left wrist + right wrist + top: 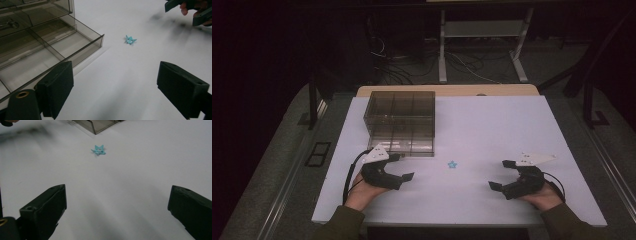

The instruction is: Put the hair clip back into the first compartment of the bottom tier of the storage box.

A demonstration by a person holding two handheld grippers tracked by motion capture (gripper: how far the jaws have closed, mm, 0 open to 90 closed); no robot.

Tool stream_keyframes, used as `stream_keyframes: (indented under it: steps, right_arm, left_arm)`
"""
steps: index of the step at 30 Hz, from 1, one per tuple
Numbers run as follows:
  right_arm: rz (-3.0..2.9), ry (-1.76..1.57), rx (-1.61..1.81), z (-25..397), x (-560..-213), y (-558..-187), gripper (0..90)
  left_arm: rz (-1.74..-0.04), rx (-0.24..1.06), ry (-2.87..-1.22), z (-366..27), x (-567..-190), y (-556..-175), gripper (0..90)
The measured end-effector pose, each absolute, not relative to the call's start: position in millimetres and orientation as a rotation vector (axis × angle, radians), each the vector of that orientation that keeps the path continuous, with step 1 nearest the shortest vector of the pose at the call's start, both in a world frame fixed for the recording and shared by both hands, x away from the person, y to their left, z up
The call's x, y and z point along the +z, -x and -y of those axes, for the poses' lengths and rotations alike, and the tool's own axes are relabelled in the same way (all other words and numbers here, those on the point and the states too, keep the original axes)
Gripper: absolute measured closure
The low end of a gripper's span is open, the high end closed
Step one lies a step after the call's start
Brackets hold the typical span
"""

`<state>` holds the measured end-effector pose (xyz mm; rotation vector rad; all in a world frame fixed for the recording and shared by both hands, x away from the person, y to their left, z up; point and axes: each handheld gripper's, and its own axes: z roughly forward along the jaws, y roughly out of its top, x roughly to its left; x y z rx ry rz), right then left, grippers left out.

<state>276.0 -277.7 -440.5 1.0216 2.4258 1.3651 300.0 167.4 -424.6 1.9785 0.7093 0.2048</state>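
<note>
The white tabletop [512, 130] carries everything, and the largest thing on it is the smoky clear drawer box [400, 114], standing toward the far left corner with its bottom drawer [404, 141] pulled out toward me, its divided compartments empty as far as I can see. My left gripper [404, 166] rests near the front edge on the left side, just in front of that open drawer, jaws spread wide with nothing between them. My right gripper [502, 174] sits near the front edge on the right side, likewise gaping and empty. Between the two, a little nearer the front edge than the middle of the tabletop and just to the right of the drawer's corner, lies the small blue star [452, 164]; from the left gripper view the same star [130, 39] lies just past the drawer's front corner, and from the right gripper view [98, 150] it lies flat with thin points splayed. I judge it very light, thin and probably plastic or folded paper, so easy to flick away or crush. It offers little height, so I would come down steeply, close slowly across two opposite points or the raised centre, and squeeze gently enough not to bend it.
</note>
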Motion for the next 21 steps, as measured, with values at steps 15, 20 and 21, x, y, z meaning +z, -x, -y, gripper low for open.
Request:
stream_keyframes:
  steps: [15,20,21]
  right_arm:
    - [-2.430,-1.014,1.358,276.9,-440.5,-275.1,1.4]
    - [-2.430,-1.013,1.359,276.5,-440.8,-275.4,1.4]
    - [-2.433,-1.016,1.356,276.4,-440.9,-275.2,1.4]
  left_arm:
    - [-0.678,0.177,-1.956,-162.5,-421.2,-302.8,22.2]
    - [-0.662,0.183,-1.956,-159.9,-419.9,-303.8,27.6]
    - [-0.662,0.183,-1.956,-159.9,-419.9,-303.8,29.7]
